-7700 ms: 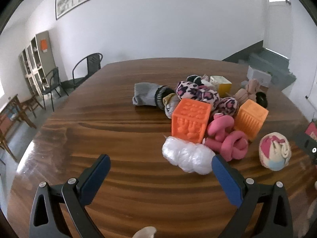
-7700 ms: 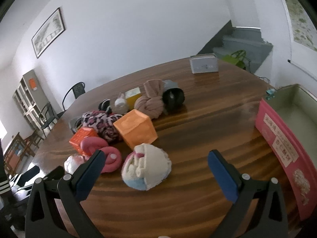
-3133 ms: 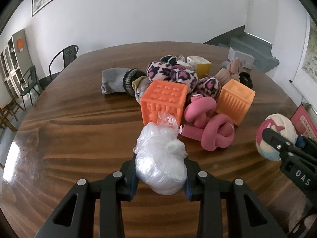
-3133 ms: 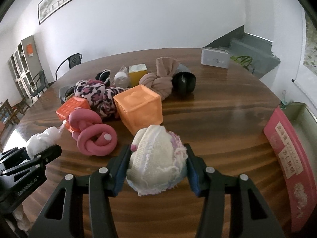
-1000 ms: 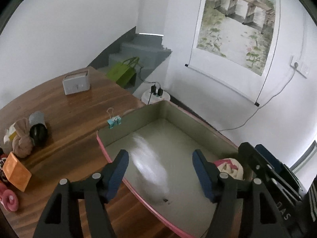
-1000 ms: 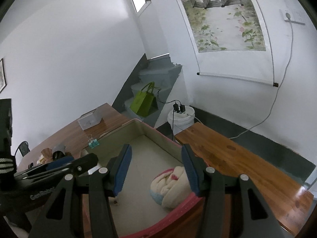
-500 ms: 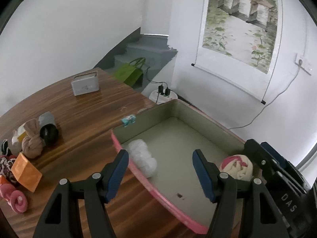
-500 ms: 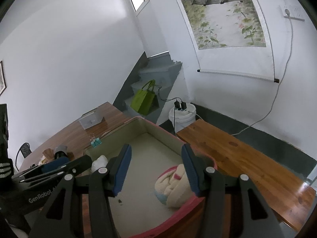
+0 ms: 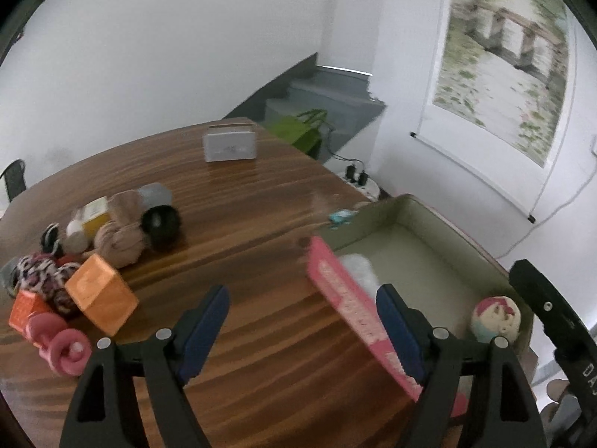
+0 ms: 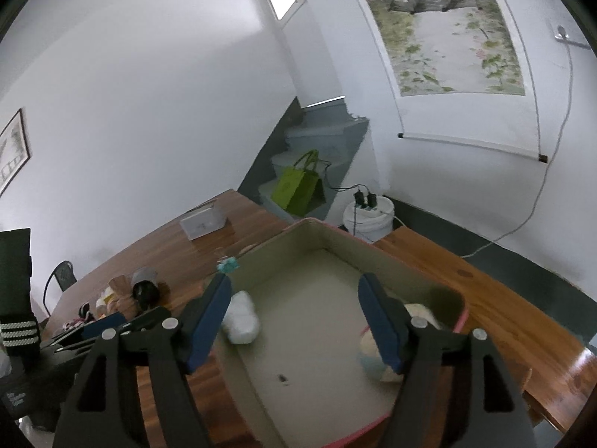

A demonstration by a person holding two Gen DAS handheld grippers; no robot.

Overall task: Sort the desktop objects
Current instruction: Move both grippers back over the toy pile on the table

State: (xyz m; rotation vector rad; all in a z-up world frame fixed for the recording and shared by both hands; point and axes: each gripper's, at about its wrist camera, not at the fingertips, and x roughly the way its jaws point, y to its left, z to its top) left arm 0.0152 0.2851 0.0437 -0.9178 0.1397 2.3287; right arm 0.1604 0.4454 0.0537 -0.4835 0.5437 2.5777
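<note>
Now both my left tongs (image 9: 300, 321) and right tongs (image 10: 294, 315) gape, holding nothing; the white plastic wad (image 10: 240, 317) and rolled sock ball (image 9: 495, 316) lie inside the bin (image 10: 335, 239). Next, I judge the orange cube (image 9: 100, 302) on the bench (image 9: 238, 201) light and squashy, best pinched across flat opposite faces.

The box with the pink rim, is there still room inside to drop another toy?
Yes. The box floor is bare in the middle, between the white plastic bundle by one wall and the pastel sock ball in a corner. The table is also bare between the box and the grey case. The toy pile around the orange cube is crowded.
</note>
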